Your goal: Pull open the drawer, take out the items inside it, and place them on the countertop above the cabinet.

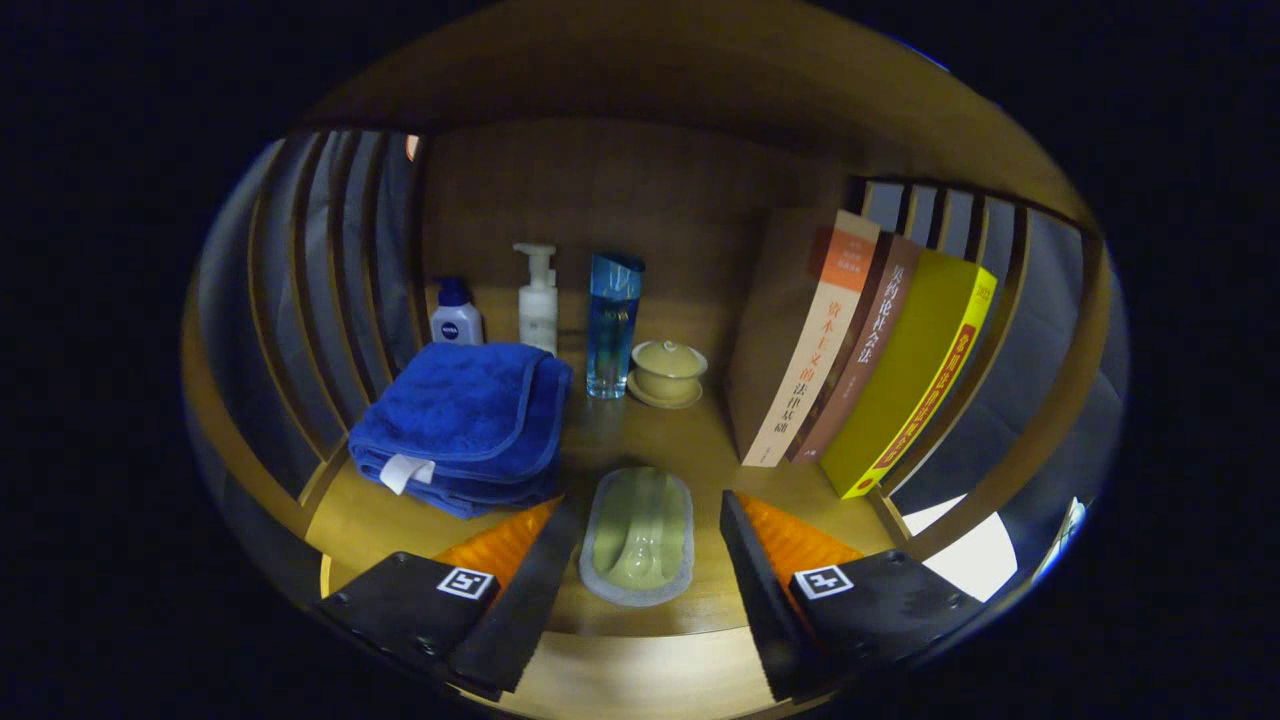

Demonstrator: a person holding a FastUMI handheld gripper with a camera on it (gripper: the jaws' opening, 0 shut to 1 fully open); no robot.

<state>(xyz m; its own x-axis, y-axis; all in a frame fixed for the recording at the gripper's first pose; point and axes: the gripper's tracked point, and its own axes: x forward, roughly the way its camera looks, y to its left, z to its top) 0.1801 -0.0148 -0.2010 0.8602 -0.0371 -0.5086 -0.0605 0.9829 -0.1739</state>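
Note:
A pale green oblong dish with a grey rim [638, 538] lies flat on the wooden countertop [655, 440]. My gripper [647, 508] is open, one finger on each side of the dish. There is a small gap between each finger and the dish's rim, so neither finger presses on it. The fingers [540, 570] hang just above the countertop's front edge.
A folded blue towel [465, 420] lies just ahead of the left finger. Behind it stand a small blue-capped bottle [456, 315], a white pump bottle [538, 300], a tall blue bottle [612, 325] and a lidded cup on a saucer [667, 372]. Three books [860, 350] lean at the right. Slatted walls close both sides.

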